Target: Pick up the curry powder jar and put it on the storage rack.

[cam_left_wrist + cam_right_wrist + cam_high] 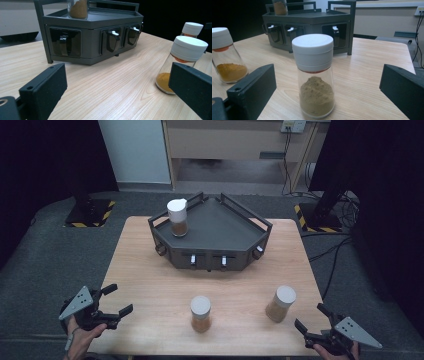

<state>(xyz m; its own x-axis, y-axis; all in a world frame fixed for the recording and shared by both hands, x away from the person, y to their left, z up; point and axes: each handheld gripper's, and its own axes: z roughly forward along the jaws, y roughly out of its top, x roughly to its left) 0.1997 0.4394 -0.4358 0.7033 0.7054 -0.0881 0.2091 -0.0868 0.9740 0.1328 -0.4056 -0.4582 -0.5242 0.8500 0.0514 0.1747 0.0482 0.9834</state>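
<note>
High view, contents listed largest first.

Bench (150, 270): light wood top, carrying everything below.

Rack (212, 232): dark grey angular spice stand at the middle of the bench's far edge, railed top deck, small drawers with pale pulls along its front faces.

Jar on rack (178, 218): glass spice jar, white cap, brown powder, upright at the left corner of the rack's deck. Judged as the one piece already stowed.

Middle jar (200, 314): same type, orange-brown powder, upright near the centre of the bench's near edge, well apart from the rack. Not yet moved.

Right jar (280, 303): same type, duller tan powder, upright toward the near right corner. In the right gripper view it (315, 75) stands directly ahead, between the two jaws but touching neither. Not yet moved.

Progress, as a judgement: one of three jars loaded; two remain on the bench, so roughly a third done, with the right jar the likeliest next pick.

Left hand-held gripper (114, 300): at the near left corner, jaws spread wide, released, holding and touching nothing; its own view looks past the jaws to the middle jar (181, 63).

Right hand-held gripper (311, 317): at the near right corner, jaws likewise wide apart, empty, lined up on the right jar without contact.
</note>
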